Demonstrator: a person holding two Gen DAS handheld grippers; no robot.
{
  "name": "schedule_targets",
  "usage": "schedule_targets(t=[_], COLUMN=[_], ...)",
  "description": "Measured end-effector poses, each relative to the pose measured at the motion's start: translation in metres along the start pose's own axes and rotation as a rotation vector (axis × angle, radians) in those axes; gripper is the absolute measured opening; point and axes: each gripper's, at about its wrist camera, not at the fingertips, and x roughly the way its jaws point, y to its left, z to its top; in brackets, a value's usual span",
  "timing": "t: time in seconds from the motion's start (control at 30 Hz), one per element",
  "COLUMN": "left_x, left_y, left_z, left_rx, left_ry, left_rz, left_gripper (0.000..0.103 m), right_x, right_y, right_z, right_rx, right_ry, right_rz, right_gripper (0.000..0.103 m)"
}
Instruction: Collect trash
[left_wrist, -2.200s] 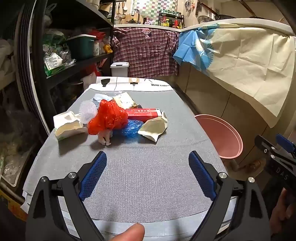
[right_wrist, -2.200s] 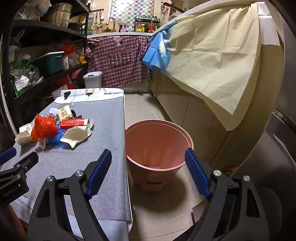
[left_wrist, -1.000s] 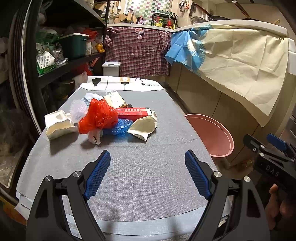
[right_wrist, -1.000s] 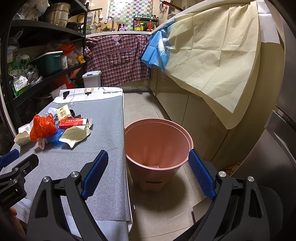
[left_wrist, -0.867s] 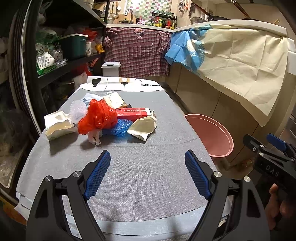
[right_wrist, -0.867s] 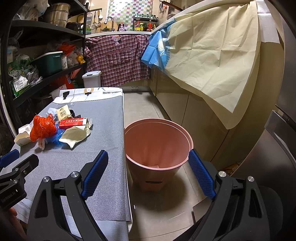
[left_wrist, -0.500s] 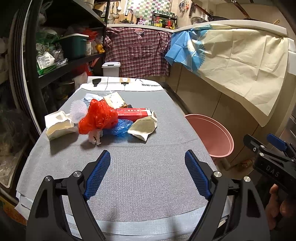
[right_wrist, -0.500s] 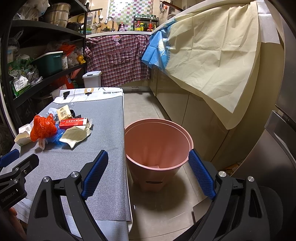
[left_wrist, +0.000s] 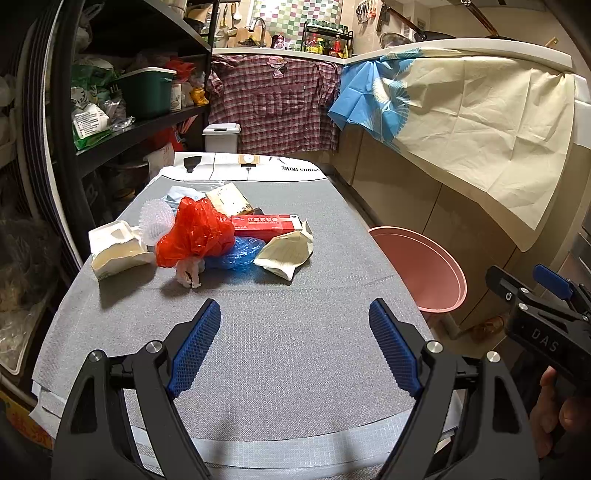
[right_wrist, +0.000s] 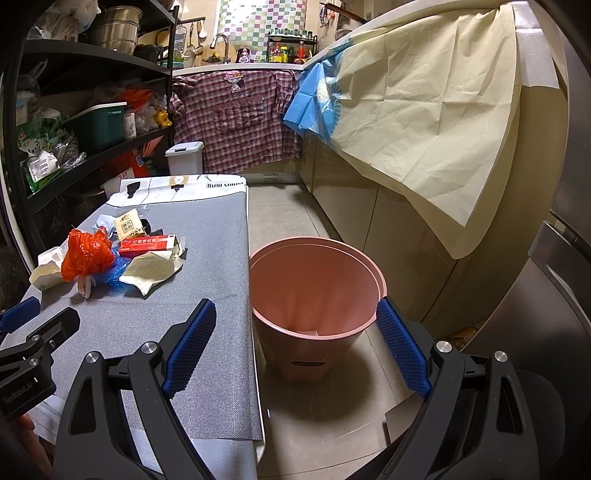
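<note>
A heap of trash lies on the grey table (left_wrist: 295, 354): a red plastic bag (left_wrist: 197, 230), a blue bag (left_wrist: 236, 254), a red carton (left_wrist: 271, 224), crumpled cream paper (left_wrist: 286, 254), a white foam box (left_wrist: 114, 247) and a clear bubble cup (left_wrist: 157, 220). My left gripper (left_wrist: 295, 343) is open and empty, held over the near table, short of the heap. My right gripper (right_wrist: 295, 339) is open and empty, facing the pink bin (right_wrist: 317, 295) on the floor. The heap also shows in the right wrist view, with the red bag (right_wrist: 86, 254) leftmost.
The pink bin (left_wrist: 421, 273) stands on the floor just right of the table. Black shelves (left_wrist: 122, 110) with clutter line the left side. Cabinets draped with cream cloth (left_wrist: 480, 125) run along the right. A small white lidded bin (left_wrist: 221, 136) stands beyond the table.
Over two seconds my left gripper drew back slightly and the right opened a bit wider; in the last second nothing has visibly moved.
</note>
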Motion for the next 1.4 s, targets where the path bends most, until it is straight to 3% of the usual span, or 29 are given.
schedule_targets(t=[0.83,1.03,1.2,1.4], left_x=[-0.001,-0.004,-0.002,0.002], left_y=[0.001,0.007,0.028,0.062], left_z=[0.001,0.005,0.015,0.029], left_rx=[-0.013,-0.023,-0.077,-0.173], left_ry=[-0.003,-0.02,-0.047,-0.055], left_rz=[0.006,0.057,0.131,0.227], left_gripper=[0.08,0.06,0.058,0.058], right_x=[-0.004,-0.004,0.004,0.023], right_y=[0.003,0.003,0.009,0.03], right_z=[0.002,0.005,0.009,0.022], right_rx=[0.002,0.024,0.024,-0.027], right_ry=[-0.013,-0.019,0.013,0.06], right_rz=[-0.002,0.027,0.076,0.152], right_gripper=[0.085,0.069,0.055,0.031])
